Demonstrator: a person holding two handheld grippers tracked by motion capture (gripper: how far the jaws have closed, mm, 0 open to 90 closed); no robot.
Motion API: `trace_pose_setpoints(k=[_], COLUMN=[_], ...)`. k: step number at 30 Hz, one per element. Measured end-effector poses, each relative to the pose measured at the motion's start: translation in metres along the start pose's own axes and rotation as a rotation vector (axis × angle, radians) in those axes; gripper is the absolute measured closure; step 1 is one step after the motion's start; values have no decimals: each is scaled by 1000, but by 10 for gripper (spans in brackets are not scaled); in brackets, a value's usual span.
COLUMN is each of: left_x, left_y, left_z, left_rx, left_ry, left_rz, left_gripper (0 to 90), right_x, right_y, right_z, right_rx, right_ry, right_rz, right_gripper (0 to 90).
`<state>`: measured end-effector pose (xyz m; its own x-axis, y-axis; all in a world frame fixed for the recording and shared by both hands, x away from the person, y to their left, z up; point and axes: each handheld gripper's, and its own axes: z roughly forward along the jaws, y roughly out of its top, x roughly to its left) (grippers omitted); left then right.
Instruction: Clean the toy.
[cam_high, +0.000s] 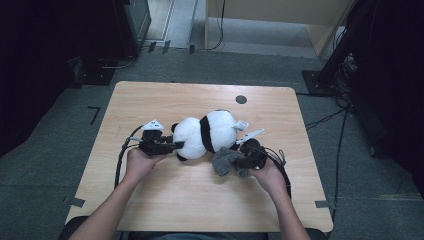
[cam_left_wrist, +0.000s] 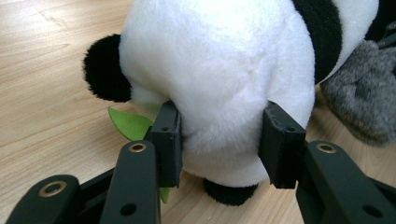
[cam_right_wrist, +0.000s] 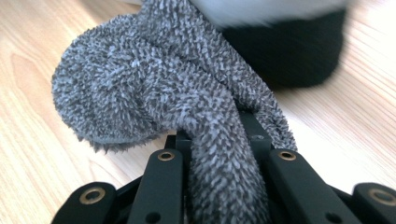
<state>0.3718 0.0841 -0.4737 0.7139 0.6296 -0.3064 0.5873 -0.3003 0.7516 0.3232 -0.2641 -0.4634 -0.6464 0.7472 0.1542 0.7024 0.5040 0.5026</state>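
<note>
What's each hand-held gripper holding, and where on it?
Left hand-held gripper clamps the panda at its white head. Right hand-held gripper pinches the grey sock mid-length.

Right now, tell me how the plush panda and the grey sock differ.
The plush panda is white with black patches; the grey sock is one speckled grey. The panda is plump and far bigger; the sock is small, limp and crumpled. The left gripper squeezes the panda's white body; the right gripper is clamped on the sock. Both are soft and fuzzy, and lie side by side on the wooden table.
</note>
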Motion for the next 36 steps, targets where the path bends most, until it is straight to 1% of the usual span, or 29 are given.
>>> trace_pose_setpoints(k=[7, 11, 15, 20, 22, 25, 28, 32, 34, 35, 36], left_x=[0, 1, 1, 2, 2, 2, 2, 2, 2, 2, 2], left_y=[0, 0, 0, 0, 0, 0, 0, 0, 0, -1, 0], left_z=[0, 0, 0, 0, 0, 0, 0, 0, 0, 0, 0], left_rx=[-1, -5, -7, -10, -10, -8, -9, -11, -13, -14, -15], left_ry=[2, 1, 1, 2, 2, 2, 3, 5, 4, 4, 4], left_rz=[0, -5, -4, -4, -3, -2, -2, -1, 0, 0, -2], left_gripper=[559, 558, 557, 556, 556, 556, 556, 555, 555, 555, 556], right_x=[-21, -32, -43, -55, -59, -65, -71, -75, -73, -71, -67], right_y=[-9, -13, -17, -20, -21, -23, -26, -28, -26, -23, -18], right_z=[-8, -4, 2, 2, 0, -4, -13, -34, -43, -47, -49], right_rx=[-14, -20, -4, -22, -31, -49, -106, -226, -293, -317, -323], right_ry=[-21, -27, -48, -63, -77, -100, -117, -125, -116, -123, -142], right_rz=[69, 107, 138, 185, 198, 237, 274, 317, 313, 299, 277], right_gripper=[753, 753, 753, 753, 753, 754, 754, 754, 754, 754, 754])
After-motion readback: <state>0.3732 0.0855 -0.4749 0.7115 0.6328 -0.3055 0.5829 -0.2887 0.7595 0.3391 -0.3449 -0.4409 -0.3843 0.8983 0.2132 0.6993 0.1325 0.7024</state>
